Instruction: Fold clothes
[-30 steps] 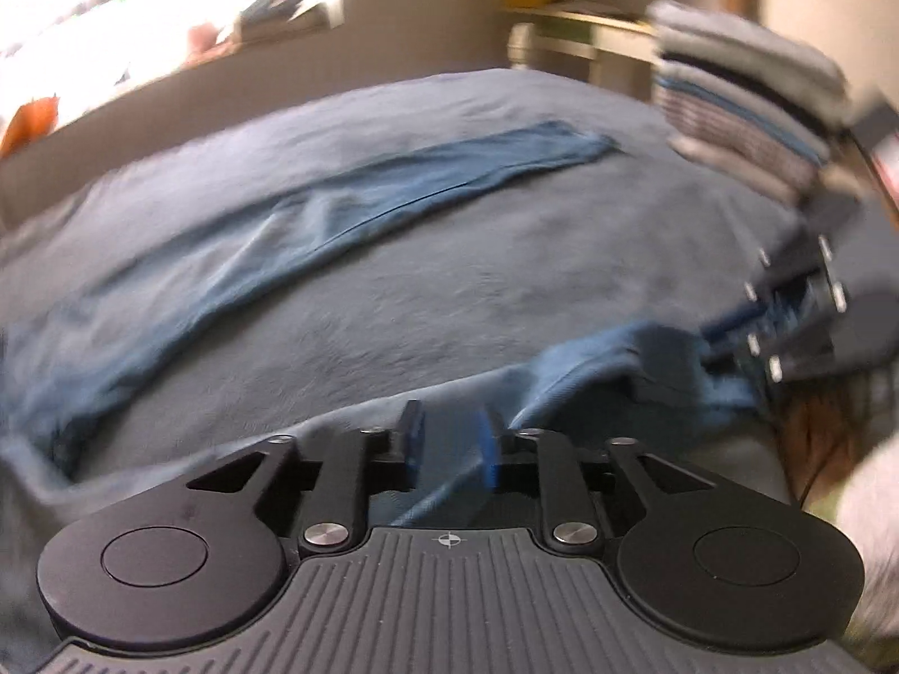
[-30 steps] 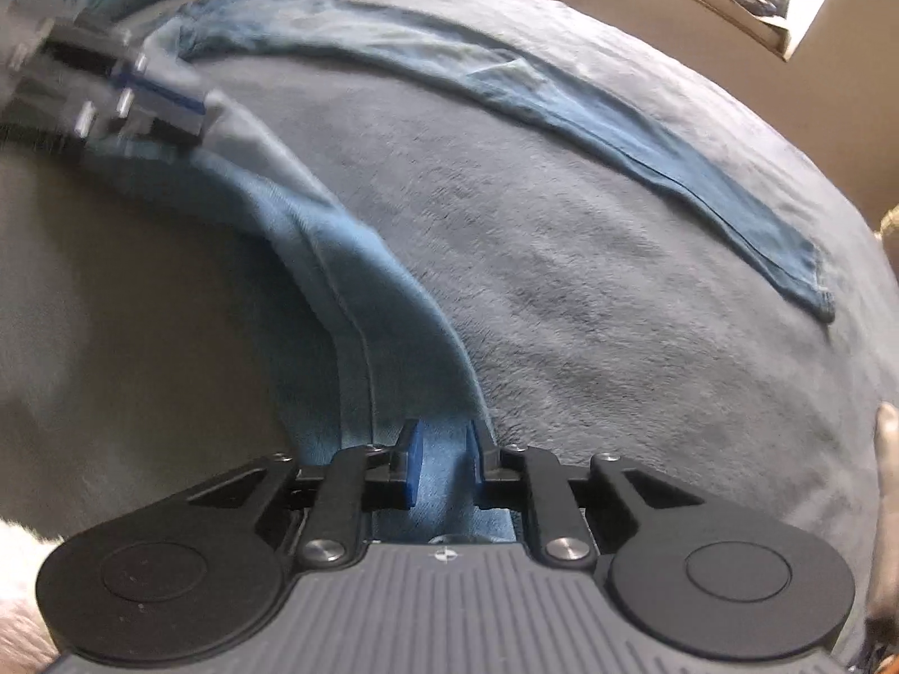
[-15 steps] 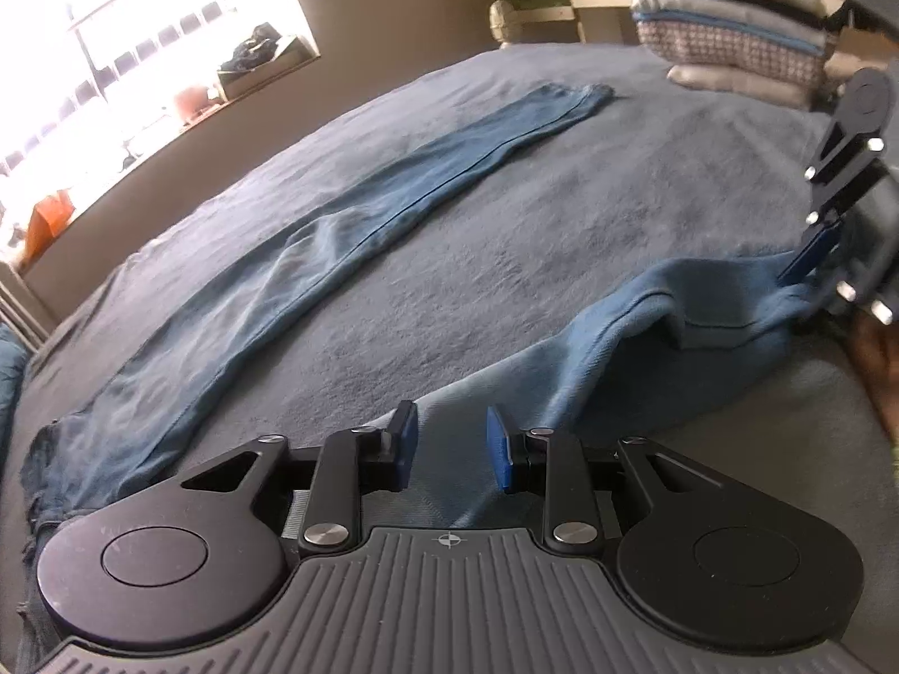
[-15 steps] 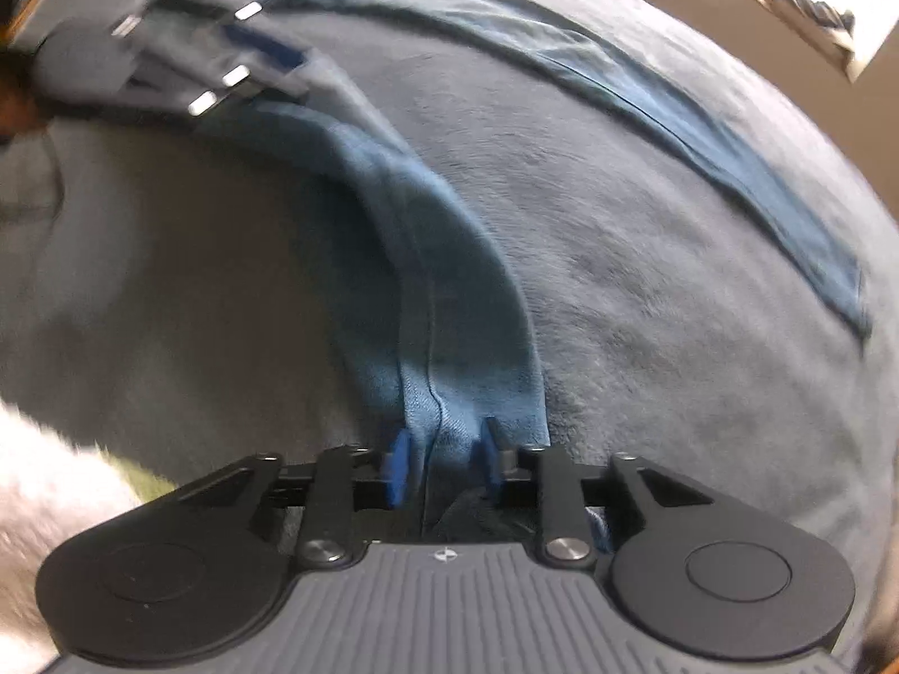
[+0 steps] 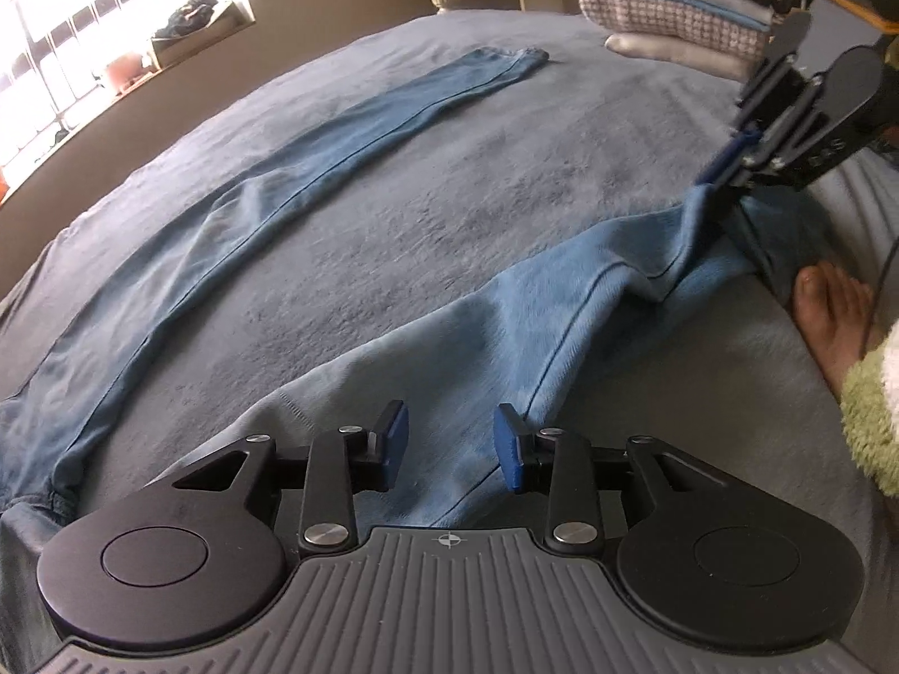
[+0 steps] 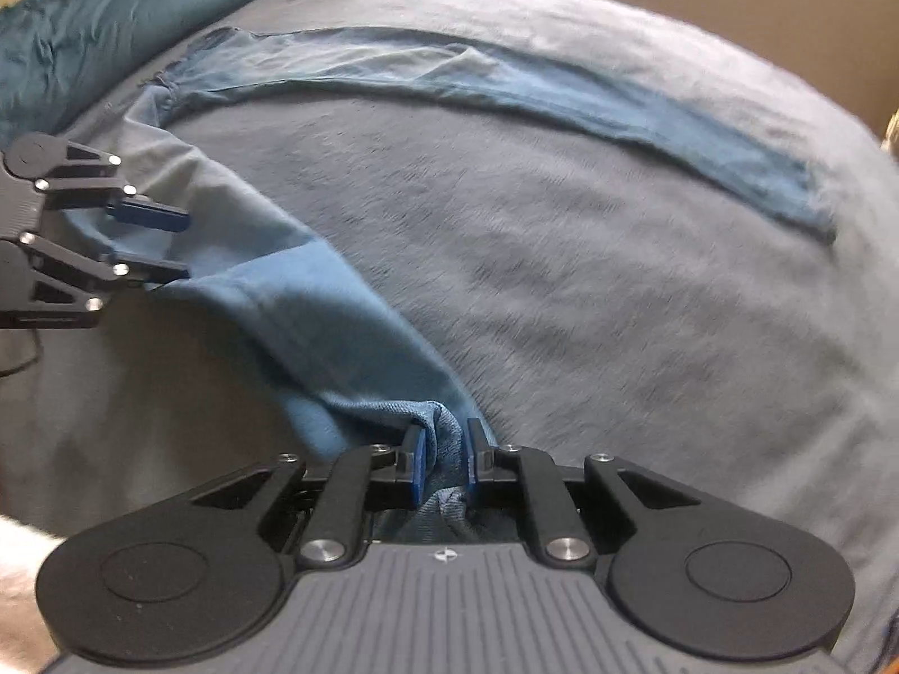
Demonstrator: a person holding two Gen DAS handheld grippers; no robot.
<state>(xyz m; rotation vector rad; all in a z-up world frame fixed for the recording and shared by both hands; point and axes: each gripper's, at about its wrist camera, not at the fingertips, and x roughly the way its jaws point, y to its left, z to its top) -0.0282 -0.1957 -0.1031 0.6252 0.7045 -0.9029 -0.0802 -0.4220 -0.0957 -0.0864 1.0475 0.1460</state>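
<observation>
- Grey-blue bed cover filling both views; bright window at the far left corner of the left wrist view.
- Blue jeans spread over the cover: one leg flat and stretched toward the far edge, hem near the far right; other leg lifted and bunched along the near edge.
- Right gripper clamped on a gathered fold of the near leg's end, denim pinched between its blue pads; jaws just been closing, fabric between them.
- Same right gripper seen at the right edge of the left wrist view, fabric hanging from it.
- Left gripper with jaws apart, just been opening; denim lying under and between the pads, not pressed by them.
- Left gripper seen at the left edge of the right wrist view, fingers spread over the jeans.
- Stack of folded clothes at the far right corner of the cover.
- Teal pillow or blanket at the far left in the right wrist view.
- Bare foot and fuzzy green-white cuff at the near right edge.
</observation>
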